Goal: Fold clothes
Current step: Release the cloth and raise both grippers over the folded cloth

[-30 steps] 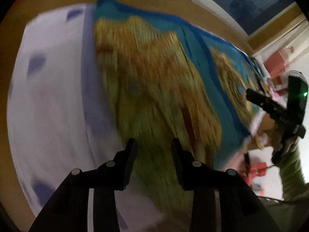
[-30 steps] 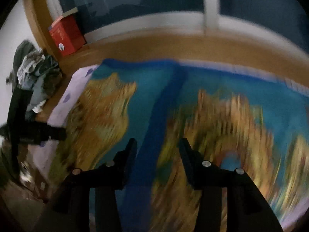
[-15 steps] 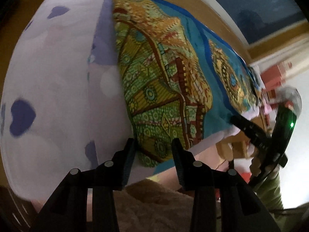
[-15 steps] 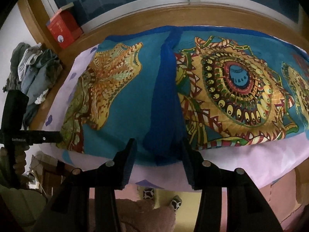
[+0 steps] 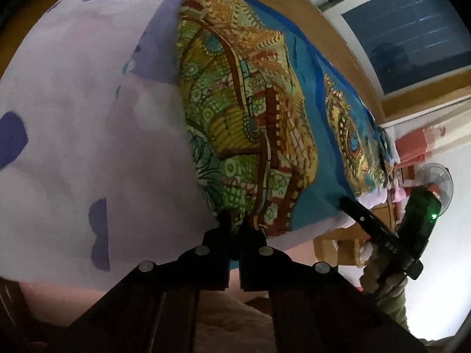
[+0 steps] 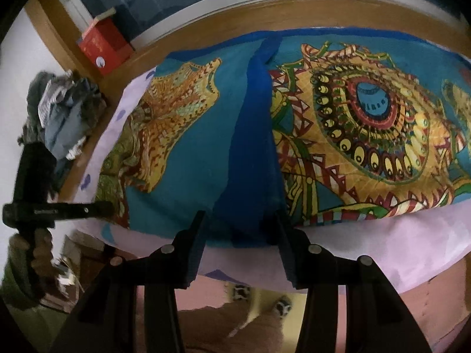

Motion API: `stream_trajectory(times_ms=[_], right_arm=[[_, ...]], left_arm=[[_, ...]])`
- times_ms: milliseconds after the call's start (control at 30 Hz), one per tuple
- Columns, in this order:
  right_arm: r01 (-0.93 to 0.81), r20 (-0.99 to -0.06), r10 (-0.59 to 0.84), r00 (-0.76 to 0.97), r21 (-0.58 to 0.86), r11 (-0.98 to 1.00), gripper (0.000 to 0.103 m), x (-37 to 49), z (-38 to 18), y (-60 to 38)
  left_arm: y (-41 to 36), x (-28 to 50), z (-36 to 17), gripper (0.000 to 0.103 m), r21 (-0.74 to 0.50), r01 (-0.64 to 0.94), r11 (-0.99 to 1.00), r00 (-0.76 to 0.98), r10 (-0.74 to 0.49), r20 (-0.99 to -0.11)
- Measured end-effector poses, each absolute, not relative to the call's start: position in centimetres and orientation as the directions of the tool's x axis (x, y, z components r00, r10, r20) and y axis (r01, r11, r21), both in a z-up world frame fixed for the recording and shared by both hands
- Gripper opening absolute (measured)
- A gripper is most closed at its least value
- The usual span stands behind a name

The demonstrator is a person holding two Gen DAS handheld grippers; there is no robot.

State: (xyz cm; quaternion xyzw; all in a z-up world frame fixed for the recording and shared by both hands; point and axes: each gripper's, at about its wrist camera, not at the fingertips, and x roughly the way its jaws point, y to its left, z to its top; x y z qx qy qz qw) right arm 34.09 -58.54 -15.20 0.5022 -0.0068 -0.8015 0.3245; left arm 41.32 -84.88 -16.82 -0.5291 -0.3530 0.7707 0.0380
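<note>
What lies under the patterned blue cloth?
A lilac bedsheet with purple hearts shows beneath the patterned cloth along its near edge; everything under the cloth's middle is covered.

Both wrist views look steeply down, close over the bed's near edge, sharing the patterned cloth (image 5: 250,123) (image 6: 206,153).

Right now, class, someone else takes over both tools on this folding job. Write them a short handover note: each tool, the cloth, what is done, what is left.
Left tool: shut on the near corner of the patterned cloth, at the edge of the bed.
Right tool: open, its fingers either side of the cloth's dark blue band at the near edge; not gripping.
Cloth: spread flat over the lilac sheet; it looks already doubled once.
Done: one corner is gripped.
Left: close the right tool on the near edge, then probably carry that edge across for the next fold.
</note>
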Motion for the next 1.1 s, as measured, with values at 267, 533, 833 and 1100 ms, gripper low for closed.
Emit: stream_trajectory(times_ms=[267, 533, 833, 1100], right_arm=[[0.504, -0.795, -0.524, -0.306, 0.331, -0.797, 0.000, 35.0, -14.1, -57.8], [0.509, -0.834, -0.438, -0.335, 0.231, -0.829, 0.001, 34.7, -15.0, -58.8], [0.446, -0.815, -0.418, -0.401, 0.225, -0.867, 0.017, 32.5, -15.4, -57.9], [0.450, -0.809, -0.381, -0.447, 0.164, -0.878, 0.017, 33.8, -14.9, -56.5]], left_arm=[[-84.8, 43.5, -16.1, 0.003, -0.564, 0.328, -0.758, -0.420, 0.418, -0.806], [-85.6, 43.8, -16.1, 0.004, -0.575, 0.305, -0.759, -0.417, 0.437, -0.797], [-86.3, 44.0, -13.2, 0.010, -0.514, 0.275, -0.813, -0.437, 0.370, -0.820], [-88.7, 39.6, -11.0, 0.017, -0.394, 0.248, -0.885, -0.447, 0.256, -0.857]])
